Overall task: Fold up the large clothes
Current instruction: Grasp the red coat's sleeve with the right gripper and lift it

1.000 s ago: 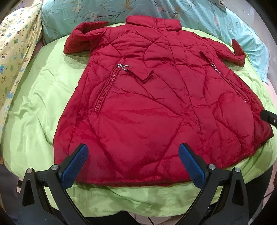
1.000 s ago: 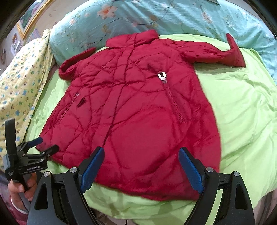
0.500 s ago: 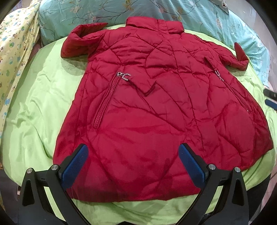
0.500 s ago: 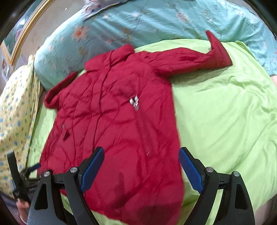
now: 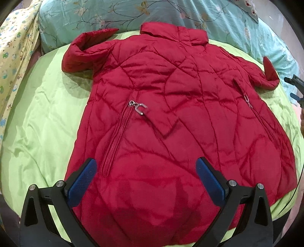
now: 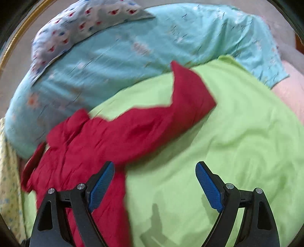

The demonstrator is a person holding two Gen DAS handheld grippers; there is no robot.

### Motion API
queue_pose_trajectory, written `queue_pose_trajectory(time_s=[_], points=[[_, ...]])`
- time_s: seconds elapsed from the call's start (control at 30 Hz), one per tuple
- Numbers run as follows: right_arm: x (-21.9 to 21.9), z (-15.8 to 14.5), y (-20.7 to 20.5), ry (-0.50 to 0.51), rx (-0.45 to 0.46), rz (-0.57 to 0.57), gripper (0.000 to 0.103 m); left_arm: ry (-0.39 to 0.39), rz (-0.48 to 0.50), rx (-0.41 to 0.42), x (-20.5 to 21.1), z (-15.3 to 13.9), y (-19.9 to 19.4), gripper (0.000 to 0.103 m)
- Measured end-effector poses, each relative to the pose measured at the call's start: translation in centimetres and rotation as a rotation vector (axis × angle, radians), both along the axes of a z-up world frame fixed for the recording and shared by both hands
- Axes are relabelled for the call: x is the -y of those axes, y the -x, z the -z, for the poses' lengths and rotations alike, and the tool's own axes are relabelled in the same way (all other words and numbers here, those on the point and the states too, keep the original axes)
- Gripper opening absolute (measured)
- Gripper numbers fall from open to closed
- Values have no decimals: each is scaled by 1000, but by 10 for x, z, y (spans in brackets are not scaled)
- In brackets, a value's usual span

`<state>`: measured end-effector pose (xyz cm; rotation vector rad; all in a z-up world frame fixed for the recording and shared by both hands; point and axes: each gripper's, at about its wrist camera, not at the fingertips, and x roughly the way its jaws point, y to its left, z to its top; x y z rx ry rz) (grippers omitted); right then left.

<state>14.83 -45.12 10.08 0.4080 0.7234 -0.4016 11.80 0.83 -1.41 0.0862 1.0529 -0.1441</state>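
A red quilted jacket (image 5: 171, 123) lies spread flat on a lime green sheet (image 5: 41, 121), collar at the far end, both sleeves out to the sides. My left gripper (image 5: 146, 174) is open and empty, above the jacket's lower hem. My right gripper (image 6: 154, 176) is open and empty, above the sheet beside the jacket's right sleeve (image 6: 161, 117); its tip also shows at the right edge of the left wrist view (image 5: 296, 85). The right wrist view is blurred.
A teal floral cover (image 5: 114, 15) lies along the far end of the bed. A yellow patterned cloth (image 5: 13, 47) lies at the left. A white patterned pillow (image 6: 76, 20) sits at the back. The bed's front edge is just below the hem.
My left gripper has moved forward over the jacket's hem. My right gripper has swung right and forward, from the hem towards the right sleeve. Both stay open.
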Motion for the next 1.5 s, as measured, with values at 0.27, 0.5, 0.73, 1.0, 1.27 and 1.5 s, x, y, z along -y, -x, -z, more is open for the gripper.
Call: queue_pose_trajectory(time_s=[0.27,0.5,0.73,1.0,1.27,1.5], points=[[62,16,-82,80,-25,128,81,-45,-15,2,5,5,-25,103],[102,46,-110,-37,-81,192,23,-8,-28,-23,1,8,-40,103],[56,23,-111,-11,-17,49,12,65,4,-46,5,11,-41,103],[-71,-10,-120,-8,87,-251,12,118,-6,-45,-6,6,-43,103],[-221,12,-142,7,92,-619,12,263,-19,-47,-35,-3,-50,103],[-307,74,-149,137,-106,-895,20,437,-43,-75,-58,-9,-82,103]])
